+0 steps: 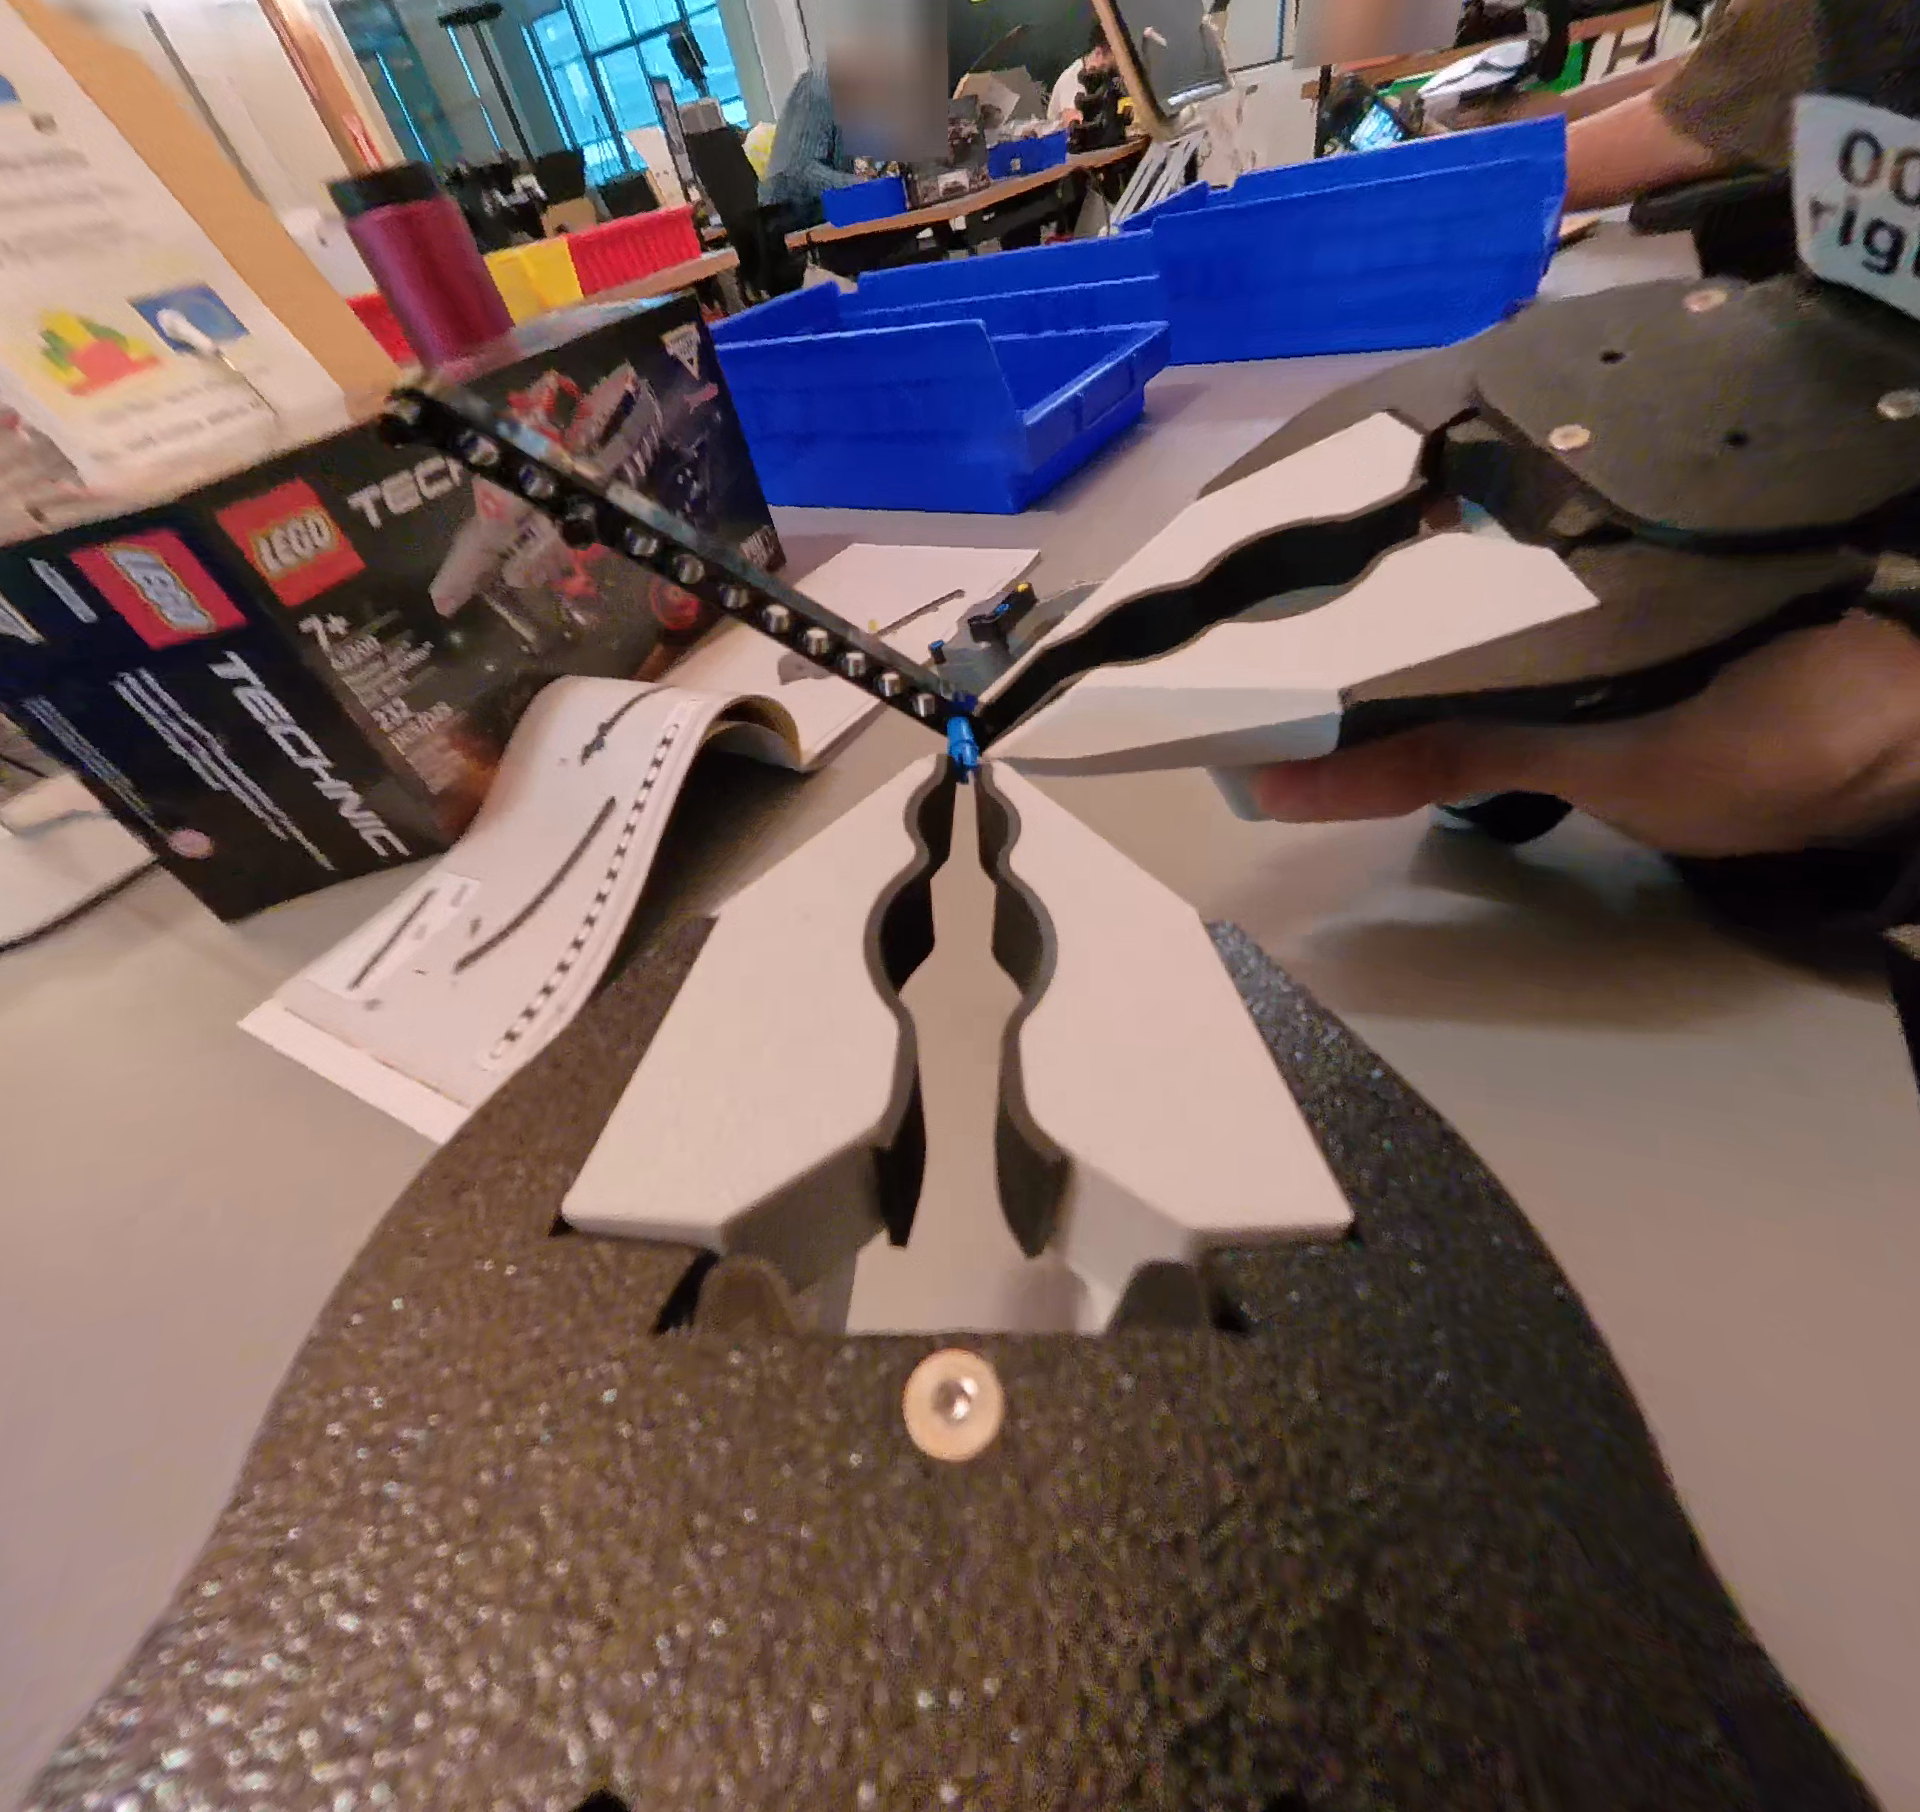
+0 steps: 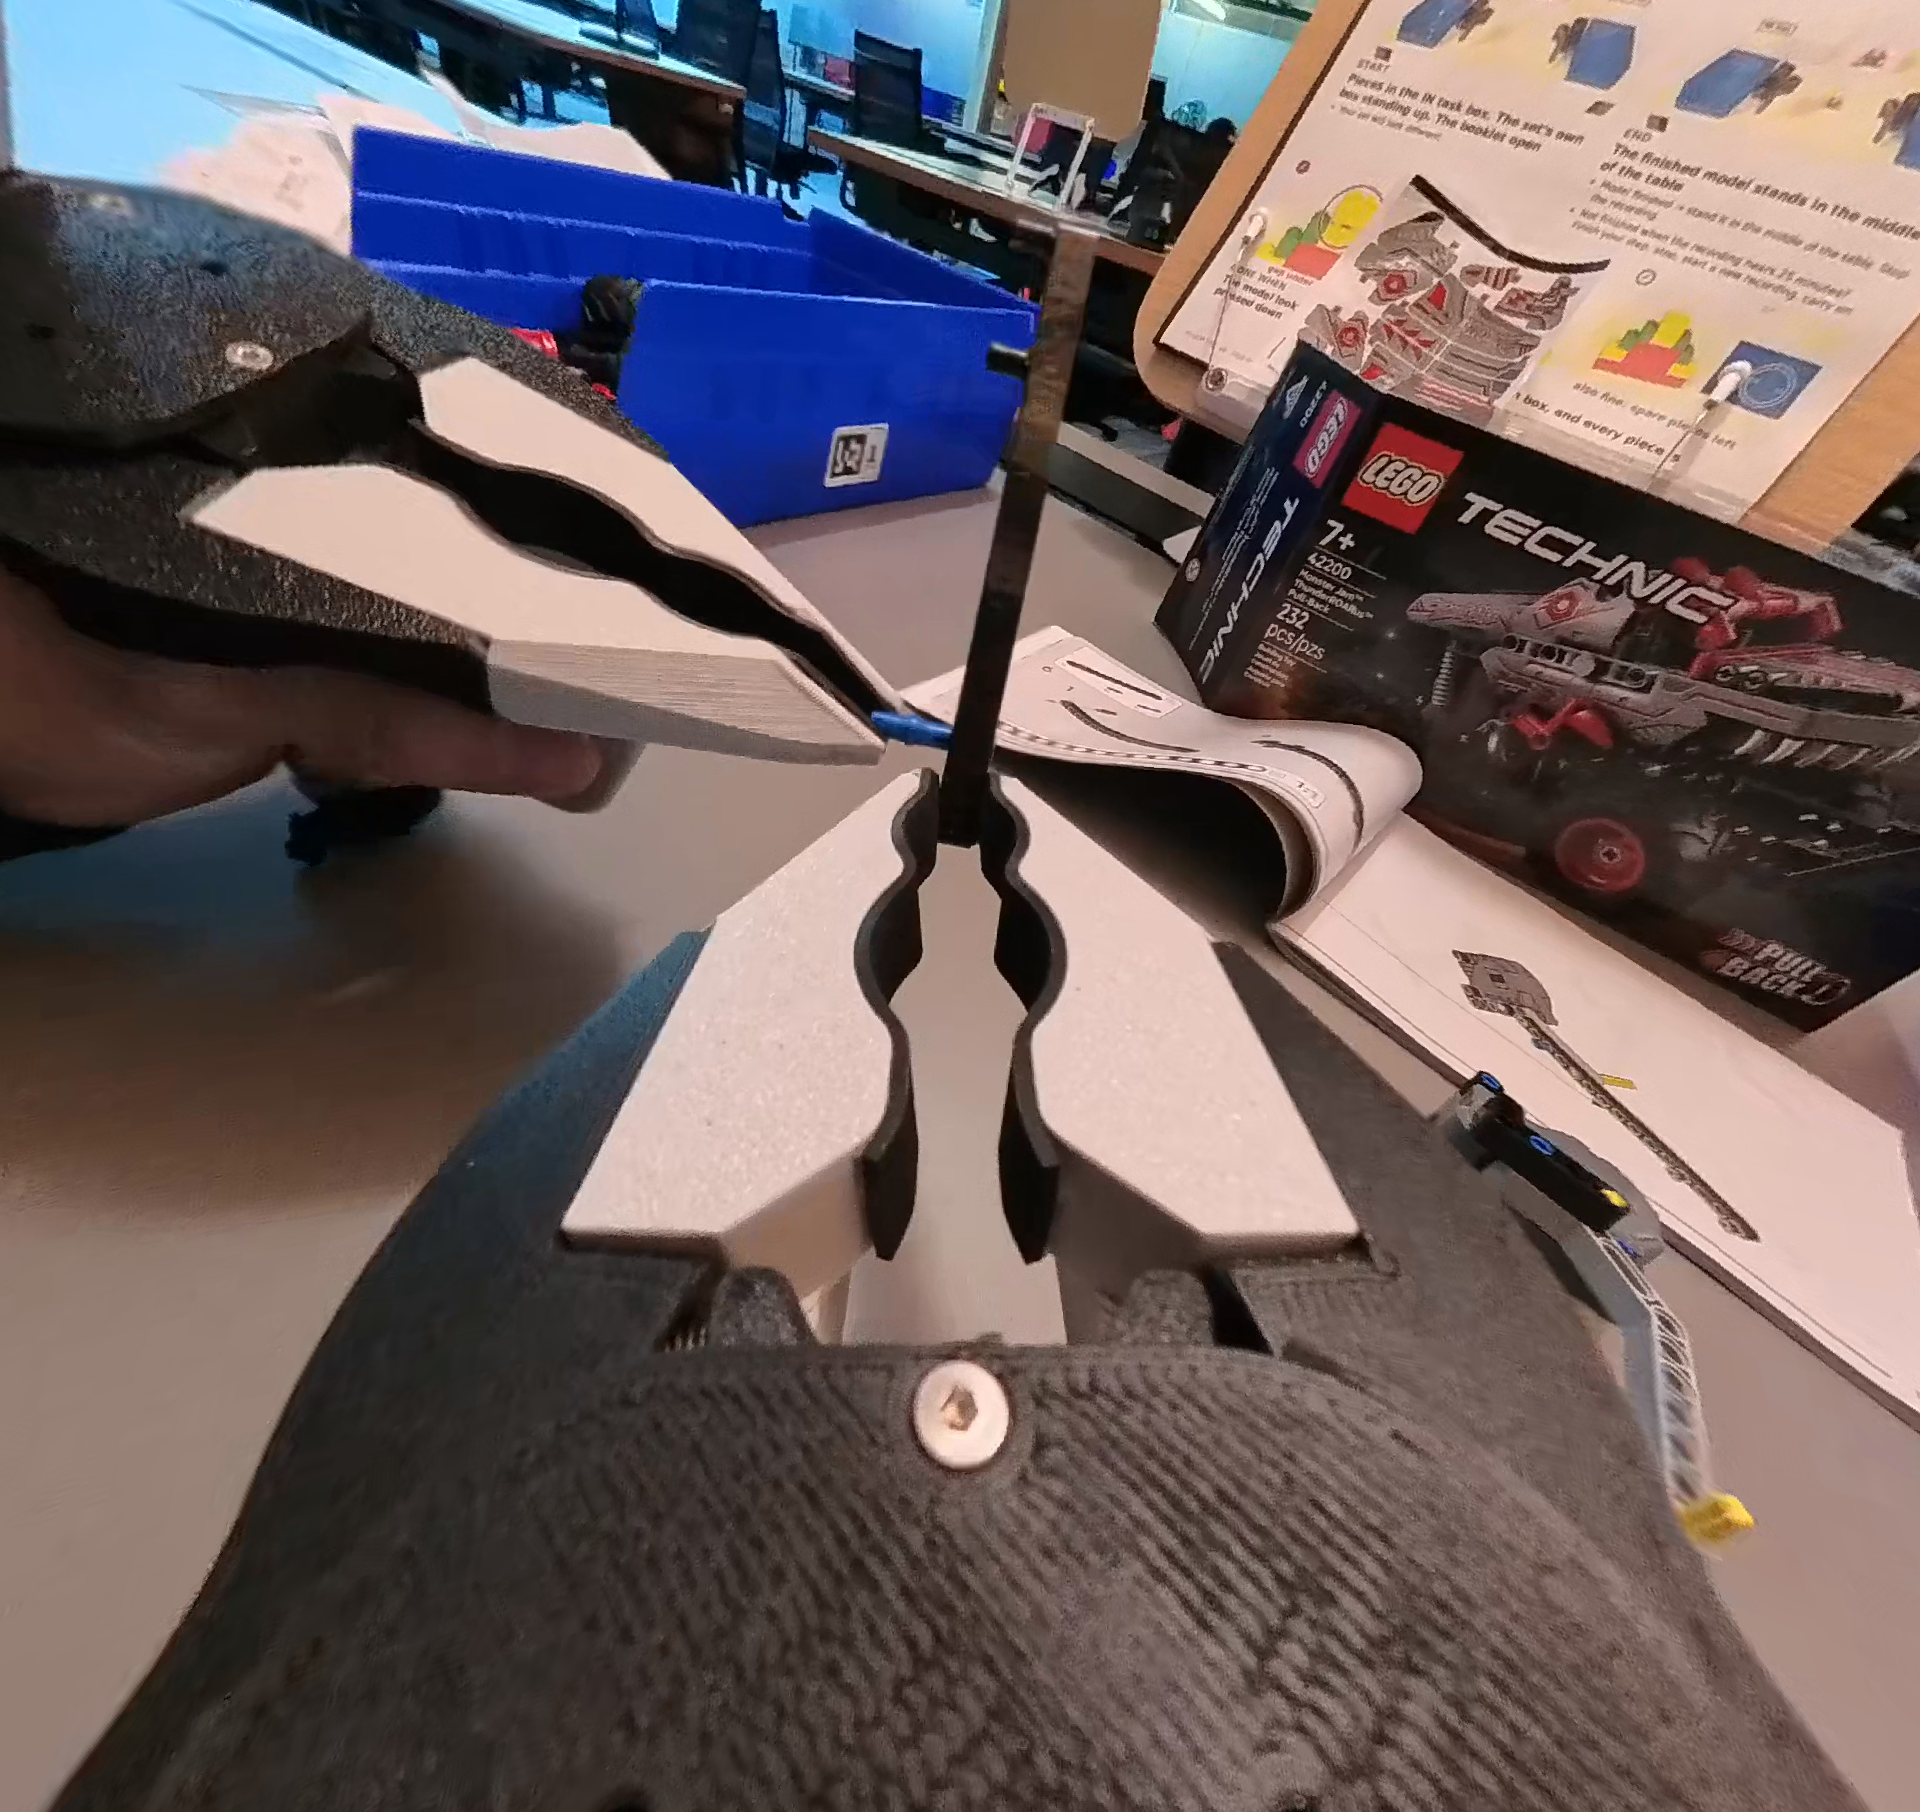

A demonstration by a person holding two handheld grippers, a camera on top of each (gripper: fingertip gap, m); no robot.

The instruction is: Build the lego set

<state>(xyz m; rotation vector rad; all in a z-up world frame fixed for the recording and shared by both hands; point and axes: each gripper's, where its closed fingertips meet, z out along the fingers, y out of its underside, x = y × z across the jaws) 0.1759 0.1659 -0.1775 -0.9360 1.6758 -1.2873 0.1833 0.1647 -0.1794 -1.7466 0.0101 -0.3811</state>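
Note:
My left gripper (image 1: 961,777) is shut on a small blue pin (image 1: 962,739), gripped at its fingertips. My right gripper (image 2: 961,812) is shut on the lower end of a long black beam (image 2: 1023,474) with a row of holes, which it holds above the table. In the left wrist view the beam (image 1: 665,557) slants up to the left from the right gripper (image 1: 987,728). In the right wrist view the left gripper (image 2: 878,723) comes in from the left and its blue pin (image 2: 912,726) touches the beam near its lower end.
A small grey part-built assembly (image 2: 1558,1180) lies on the open instruction booklet (image 2: 1195,734). The black set box (image 1: 364,640) stands behind the booklet, with an instruction board (image 2: 1558,152) behind it. Blue bins (image 1: 935,412) stand at the back. A maroon tumbler (image 1: 426,266) stands behind the box. Both grippers' tips are close together, under 4 cm apart. From the right gripper's tips to the small grey part-built assembly (image 2: 1558,1180) is close to 15 centimetres. My left wrist view (image 1: 1016,609) looks at it from another angle.

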